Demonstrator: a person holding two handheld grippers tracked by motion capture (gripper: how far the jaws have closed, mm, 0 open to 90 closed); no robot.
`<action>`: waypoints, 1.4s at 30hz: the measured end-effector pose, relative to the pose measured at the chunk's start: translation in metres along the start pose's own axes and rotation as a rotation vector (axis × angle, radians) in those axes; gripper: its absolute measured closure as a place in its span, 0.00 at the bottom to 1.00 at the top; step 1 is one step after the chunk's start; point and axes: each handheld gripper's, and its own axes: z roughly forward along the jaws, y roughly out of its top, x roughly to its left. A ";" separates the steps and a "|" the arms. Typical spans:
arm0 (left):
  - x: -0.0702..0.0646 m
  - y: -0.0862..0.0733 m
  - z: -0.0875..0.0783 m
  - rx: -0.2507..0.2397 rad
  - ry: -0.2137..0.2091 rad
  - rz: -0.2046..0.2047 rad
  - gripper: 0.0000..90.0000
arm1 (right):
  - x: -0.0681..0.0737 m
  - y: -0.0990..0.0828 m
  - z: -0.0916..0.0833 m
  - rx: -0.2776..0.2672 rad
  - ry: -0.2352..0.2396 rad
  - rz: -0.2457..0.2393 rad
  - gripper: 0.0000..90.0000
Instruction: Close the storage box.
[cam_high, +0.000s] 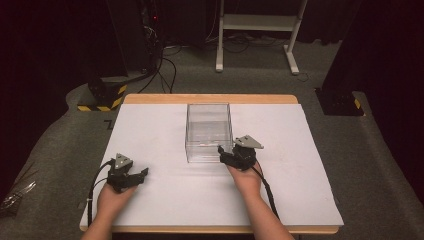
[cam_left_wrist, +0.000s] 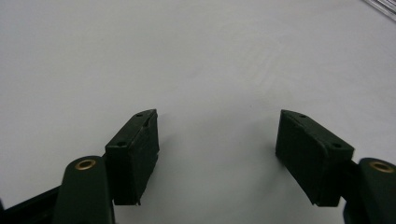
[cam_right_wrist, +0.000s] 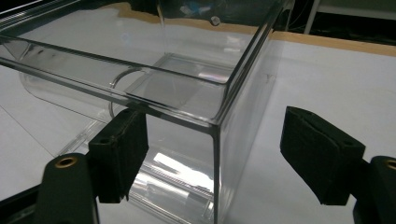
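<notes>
So the right claw (cam_high: 226, 154) is parked right at the near right corner of the clear box (cam_high: 209, 131), jaws spread wide with nothing pinched. In the right gripper view the corner edge of the box (cam_right_wrist: 217, 154) runs up between the two pads: the left pad (cam_right_wrist: 119, 154) sits against or just shy of the near wall under the rim, and the right pad (cam_right_wrist: 317, 156) hangs out past the side wall, well apart from it. My guess is that's the point of the angle, straddling the corner so one wall ends up in the gap once the jaws come together. Can't tell if the left pad is really touching the plastic, since the wall is see-through.

The box itself looks empty and stands upright on the white worktop (cam_high: 310, 165), ahead of and slightly left of that claw.

The left claw (cam_high: 142, 175) is just idling low over bare worktop, off to the left and well apart from the box. Its jaws are spread too, and the left gripper view shows white surface (cam_left_wrist: 187, 56) between the pads (cam_left_wrist: 135, 154). Probably kept out of the way until it's needed to steady or lift the other side.
</notes>
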 end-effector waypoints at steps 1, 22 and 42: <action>0.000 0.000 0.000 0.000 0.000 0.000 0.33 | 0.000 0.000 0.000 0.000 -0.001 -0.003 0.28; 0.000 0.000 0.000 0.001 0.003 0.006 0.33 | 0.005 -0.008 -0.026 -0.019 0.043 -0.003 0.29; 0.000 0.000 0.000 -0.003 0.002 -0.002 0.33 | -0.006 -0.025 -0.072 -0.050 0.055 -0.005 0.29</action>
